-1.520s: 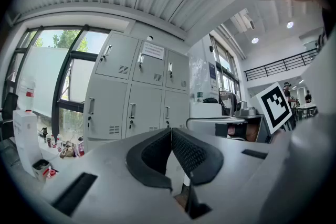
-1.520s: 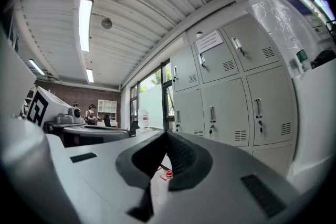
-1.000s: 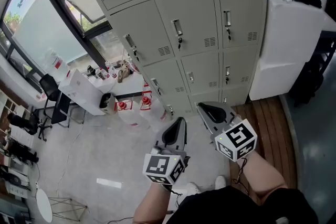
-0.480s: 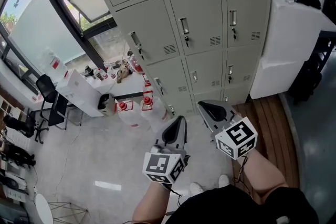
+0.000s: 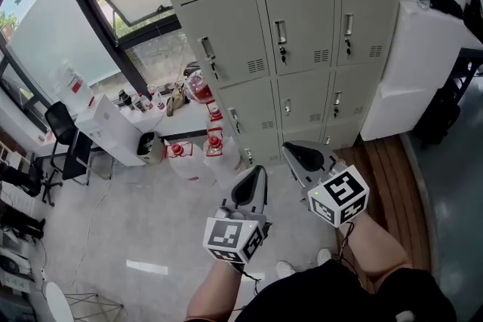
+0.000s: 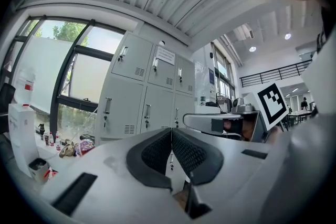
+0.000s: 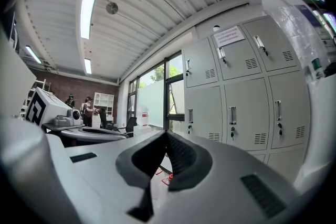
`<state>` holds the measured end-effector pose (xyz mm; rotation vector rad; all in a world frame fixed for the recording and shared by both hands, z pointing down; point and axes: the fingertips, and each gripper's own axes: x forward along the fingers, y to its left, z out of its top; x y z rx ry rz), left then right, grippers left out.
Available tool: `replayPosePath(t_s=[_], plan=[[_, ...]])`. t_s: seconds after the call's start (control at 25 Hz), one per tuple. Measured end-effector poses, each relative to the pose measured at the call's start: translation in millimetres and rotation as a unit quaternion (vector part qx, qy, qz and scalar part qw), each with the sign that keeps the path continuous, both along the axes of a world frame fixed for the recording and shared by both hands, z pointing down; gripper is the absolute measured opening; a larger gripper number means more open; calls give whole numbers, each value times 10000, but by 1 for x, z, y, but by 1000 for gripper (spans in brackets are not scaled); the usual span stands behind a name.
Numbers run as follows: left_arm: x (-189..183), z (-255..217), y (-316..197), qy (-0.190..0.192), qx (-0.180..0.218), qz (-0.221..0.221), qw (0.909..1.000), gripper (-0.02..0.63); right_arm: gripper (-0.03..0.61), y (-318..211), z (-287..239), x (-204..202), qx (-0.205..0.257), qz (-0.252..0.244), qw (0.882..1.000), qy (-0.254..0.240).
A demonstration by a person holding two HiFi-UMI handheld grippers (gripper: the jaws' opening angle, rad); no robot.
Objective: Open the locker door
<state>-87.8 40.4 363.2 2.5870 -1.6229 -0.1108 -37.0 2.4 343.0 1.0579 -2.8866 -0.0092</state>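
**Lockers all shut, grippers not there yet**

The bank of lockers (image 5: 302, 34) fills the head view from 11 to 1 o'clock. Every door is closed, and the middle door's handle (image 5: 281, 32) is untouched. Lower down, near the centre, the left gripper (image 5: 256, 176) and right gripper (image 5: 296, 154) point toward the lockers, well apart from them. Both have their jaws pressed together on nothing. I'd judge the task barely begun: reaching a handle, gripping it and pulling all remain.

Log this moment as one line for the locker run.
left gripper: shut, empty | right gripper: shut, empty | locker doors: all visible ones closed | contact with lockers: none
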Motion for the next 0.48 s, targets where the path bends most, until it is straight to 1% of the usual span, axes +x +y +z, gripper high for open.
replayPosePath(t_s=[0.2, 0.48], plan=[[-24, 7, 1, 70, -50, -32, 10000, 17, 54, -1, 4, -25, -22, -31, 10000, 71], [-45, 15, -7, 151, -85, -111, 9998, 17, 54, -12, 11, -47, -77, -104, 9999, 100]])
